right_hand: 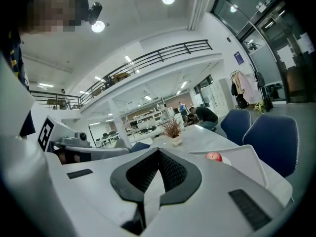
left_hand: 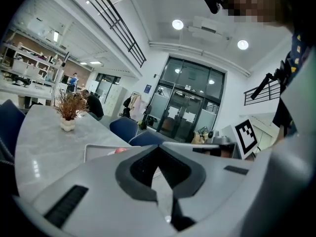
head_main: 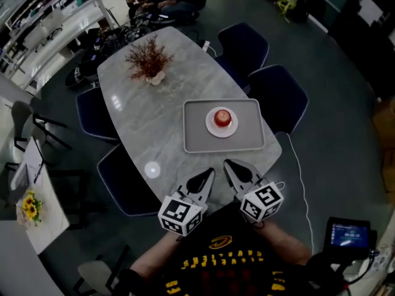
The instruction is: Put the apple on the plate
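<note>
A red apple (head_main: 223,116) sits on a small white plate (head_main: 212,127) in the middle of a grey tray (head_main: 194,140) on the marble table (head_main: 142,122). My left gripper (head_main: 208,174) and right gripper (head_main: 228,164) hover side by side over the table's near edge, a short way in front of the tray and apart from it. Both are shut with nothing between the jaws. In the left gripper view the left gripper (left_hand: 159,147) points past the apple (left_hand: 120,150). Seen from the right gripper (right_hand: 158,151), the apple (right_hand: 214,156) lies ahead to the right.
A vase of dried twigs (head_main: 149,63) stands at the table's far end. Dark blue chairs (head_main: 281,97) ring the table. People sit on the floor beyond it. A side table with yellow flowers (head_main: 29,207) is at left, a lit screen (head_main: 349,234) at lower right.
</note>
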### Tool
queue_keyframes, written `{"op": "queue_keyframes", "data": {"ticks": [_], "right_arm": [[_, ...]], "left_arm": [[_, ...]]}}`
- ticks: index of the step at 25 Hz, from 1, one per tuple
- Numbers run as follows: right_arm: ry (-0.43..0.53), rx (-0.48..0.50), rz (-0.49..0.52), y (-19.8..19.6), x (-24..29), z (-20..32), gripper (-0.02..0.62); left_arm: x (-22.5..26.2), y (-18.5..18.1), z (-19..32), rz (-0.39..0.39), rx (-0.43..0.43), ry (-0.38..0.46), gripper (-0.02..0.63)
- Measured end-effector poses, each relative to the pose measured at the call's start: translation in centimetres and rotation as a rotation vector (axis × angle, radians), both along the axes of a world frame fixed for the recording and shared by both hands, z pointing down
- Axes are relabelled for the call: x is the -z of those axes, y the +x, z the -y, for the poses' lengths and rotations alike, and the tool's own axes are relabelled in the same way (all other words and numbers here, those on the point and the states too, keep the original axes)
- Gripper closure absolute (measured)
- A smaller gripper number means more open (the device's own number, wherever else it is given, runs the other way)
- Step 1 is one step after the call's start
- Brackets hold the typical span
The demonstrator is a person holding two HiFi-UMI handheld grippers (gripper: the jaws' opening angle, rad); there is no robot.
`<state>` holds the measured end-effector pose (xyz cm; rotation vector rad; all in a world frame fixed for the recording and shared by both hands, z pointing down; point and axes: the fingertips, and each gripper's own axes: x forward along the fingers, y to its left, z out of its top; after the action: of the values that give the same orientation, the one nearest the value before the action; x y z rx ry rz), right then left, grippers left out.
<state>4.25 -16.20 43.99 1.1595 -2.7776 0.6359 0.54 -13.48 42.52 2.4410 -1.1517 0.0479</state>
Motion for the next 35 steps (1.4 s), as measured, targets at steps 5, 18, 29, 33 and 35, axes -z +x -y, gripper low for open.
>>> {"op": "queue_keyframes", "data": {"ticks": [5, 18, 29, 33, 35], "right_arm": [[0.038, 0.005, -0.028, -0.3, 0.1, -1.2, 0.589], [0.129, -0.014, -0.049, -2.4, 3.0, -5.7, 0.589], [0.178, -0.047, -0.048, -3.4, 4.3, -8.5, 0.589], [0.189, -0.046, -0.05, -3.6, 4.8, -8.5, 0.589], [0.19, -0.045, -0.047, -3.7, 4.9, -8.5, 0.589]], "left_arm": [[1.2, 0.5, -1.0, -0.055, -0.02, 0.052, 0.604], [3.2, -1.2, -5.8, -0.051, -0.062, 0.1, 0.604], [4.5, -3.0, -8.8, -0.027, -0.069, 0.147, 0.604], [4.8, -3.2, -8.9, -0.012, -0.069, 0.165, 0.604], [5.0, -3.2, -8.8, -0.006, -0.067, 0.166, 0.604]]}}
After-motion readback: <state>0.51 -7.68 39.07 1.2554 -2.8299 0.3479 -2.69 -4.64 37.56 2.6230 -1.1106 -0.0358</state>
